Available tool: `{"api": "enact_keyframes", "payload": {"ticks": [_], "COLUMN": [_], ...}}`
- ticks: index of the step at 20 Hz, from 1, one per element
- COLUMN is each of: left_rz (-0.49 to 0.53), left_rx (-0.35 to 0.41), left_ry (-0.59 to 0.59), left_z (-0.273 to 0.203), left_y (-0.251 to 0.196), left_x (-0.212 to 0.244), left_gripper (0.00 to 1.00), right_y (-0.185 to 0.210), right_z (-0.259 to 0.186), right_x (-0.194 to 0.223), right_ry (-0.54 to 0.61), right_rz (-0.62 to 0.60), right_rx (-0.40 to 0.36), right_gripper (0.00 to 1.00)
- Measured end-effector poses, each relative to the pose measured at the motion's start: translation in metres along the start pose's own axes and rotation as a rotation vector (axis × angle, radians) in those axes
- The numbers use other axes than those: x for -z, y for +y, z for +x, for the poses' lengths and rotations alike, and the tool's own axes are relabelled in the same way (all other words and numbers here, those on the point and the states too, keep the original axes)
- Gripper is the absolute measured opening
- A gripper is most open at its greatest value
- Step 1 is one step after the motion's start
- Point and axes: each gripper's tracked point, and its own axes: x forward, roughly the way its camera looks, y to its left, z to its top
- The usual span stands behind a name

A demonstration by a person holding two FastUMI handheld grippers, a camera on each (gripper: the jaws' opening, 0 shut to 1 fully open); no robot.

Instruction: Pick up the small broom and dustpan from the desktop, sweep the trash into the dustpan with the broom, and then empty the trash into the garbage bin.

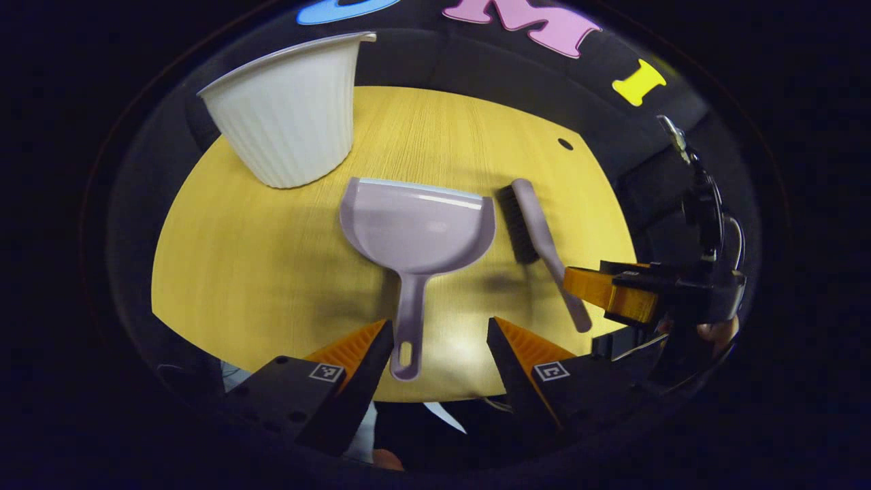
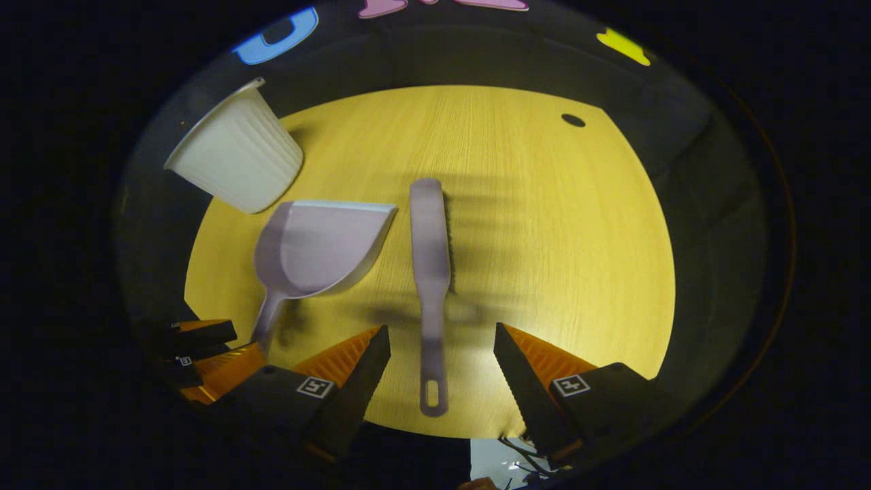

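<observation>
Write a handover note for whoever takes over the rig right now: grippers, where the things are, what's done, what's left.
Left gripper: open, fingers either side of the dustpan handle, not closed on it.
Right gripper: open, fingers straddling the broom handle, not gripping.
Dustpan and broom lie flat side by side on the yellow desktop, handles toward the grippers. The white ribbed garbage bin stands at the far left corner.
Done: both grippers lined up on their handles.
Left: close on both, lift, sweep, empty into the bin. I can make out no trash on the desktop.

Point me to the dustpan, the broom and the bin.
dustpan point(image 1: 416, 228): left gripper view, on its scoop.
broom point(image 2: 430, 258): right gripper view, on its back, mid-length.
bin point(image 1: 292, 116): left gripper view, on its ribbed wall.
</observation>
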Motion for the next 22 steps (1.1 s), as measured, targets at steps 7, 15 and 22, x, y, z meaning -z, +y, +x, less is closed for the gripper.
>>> {"api": "enact_keyframes", "payload": {"ticks": [7, 15, 22], "left_rz": [0.193, 0.345, 0.272], "left_rx": [0.002, 0.037, 0.009], "left_ry": [-0.562, -0.942, -0.973], "left_z": [-0.113, -0.209, -0.227], "left_y": [-0.004, -0.007, 0.004], "left_x": [-0.042, -0.025, -0.023], "left_gripper": [0.82, 0.82, 0.80], "right_y": [0.039, 0.097, 0.100], "right_z": [-0.136, -0.268, -0.296], "right_x": [-0.009, -0.029, -0.025], "right_ry": [-0.422, -1.048, -1.147], "right_rz": [0.002, -0.079, -0.037], "right_rx": [0.008, 0.072, 0.103], "right_gripper": [0.99, 0.98, 0.99]}}
